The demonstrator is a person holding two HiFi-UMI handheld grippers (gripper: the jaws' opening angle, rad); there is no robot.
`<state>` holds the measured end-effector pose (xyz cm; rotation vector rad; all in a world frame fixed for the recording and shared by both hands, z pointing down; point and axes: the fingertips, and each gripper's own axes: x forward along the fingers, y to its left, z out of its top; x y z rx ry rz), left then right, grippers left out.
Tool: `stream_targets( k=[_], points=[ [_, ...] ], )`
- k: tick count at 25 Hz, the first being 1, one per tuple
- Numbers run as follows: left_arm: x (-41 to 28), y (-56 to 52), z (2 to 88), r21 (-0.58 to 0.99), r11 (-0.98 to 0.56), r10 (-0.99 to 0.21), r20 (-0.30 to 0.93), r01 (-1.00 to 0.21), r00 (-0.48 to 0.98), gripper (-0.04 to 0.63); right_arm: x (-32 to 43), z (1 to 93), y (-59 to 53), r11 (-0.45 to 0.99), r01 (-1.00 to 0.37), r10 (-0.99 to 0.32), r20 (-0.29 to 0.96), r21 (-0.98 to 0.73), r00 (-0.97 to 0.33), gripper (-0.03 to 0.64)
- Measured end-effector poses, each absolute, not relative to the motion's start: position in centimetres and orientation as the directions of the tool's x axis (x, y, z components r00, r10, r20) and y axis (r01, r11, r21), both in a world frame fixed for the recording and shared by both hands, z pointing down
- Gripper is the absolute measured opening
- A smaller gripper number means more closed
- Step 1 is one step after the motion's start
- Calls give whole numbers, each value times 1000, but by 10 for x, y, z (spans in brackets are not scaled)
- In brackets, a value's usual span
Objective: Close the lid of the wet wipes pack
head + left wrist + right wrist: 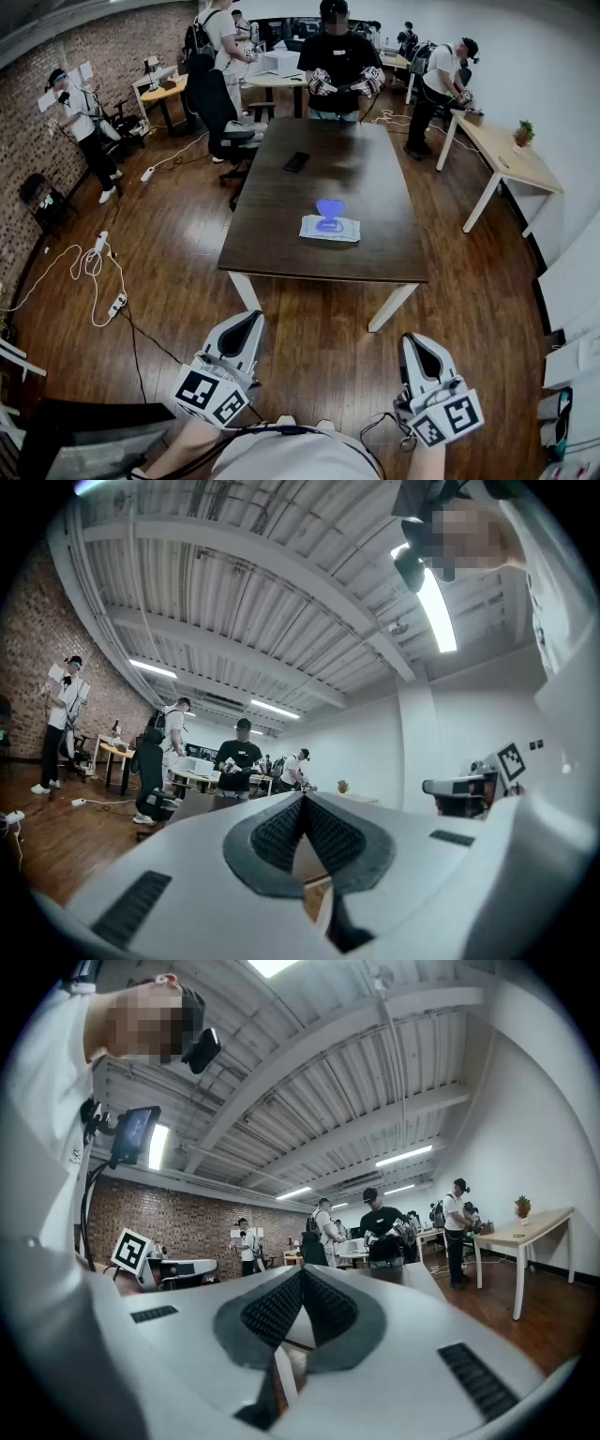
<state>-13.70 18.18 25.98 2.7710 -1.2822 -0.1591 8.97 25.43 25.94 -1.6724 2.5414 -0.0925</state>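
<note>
Two grippers, head view: left gripper (246,328) and right gripper (417,349) sit low in frame, arms cut off, well apart from the table (281,234). The wet wipes pack (330,229) lies near the table's front edge with its lid (329,208) raised (print illegible).
Left gripper view: jaws pressed together, nothing between; the scene straight ahead is masked by them.
Right gripper view: likewise closed and empty.

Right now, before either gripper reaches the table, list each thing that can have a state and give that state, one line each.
wet wipes pack: lying flat on the table, untouched.
lid: open, flap standing up.
phone: lying flat, screen dark.
left gripper: shut, empty, short of the table.
right gripper: shut, empty, short of the table.
</note>
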Motion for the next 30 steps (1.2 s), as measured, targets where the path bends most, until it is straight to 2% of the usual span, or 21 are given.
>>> stream_targets(
  k=[30],
  points=[
    [-163,142,276,142,-679,-732,-53,-720,680,0,56,266,223,363,-927,-932,-22,-90,-363,8]
  ],
)
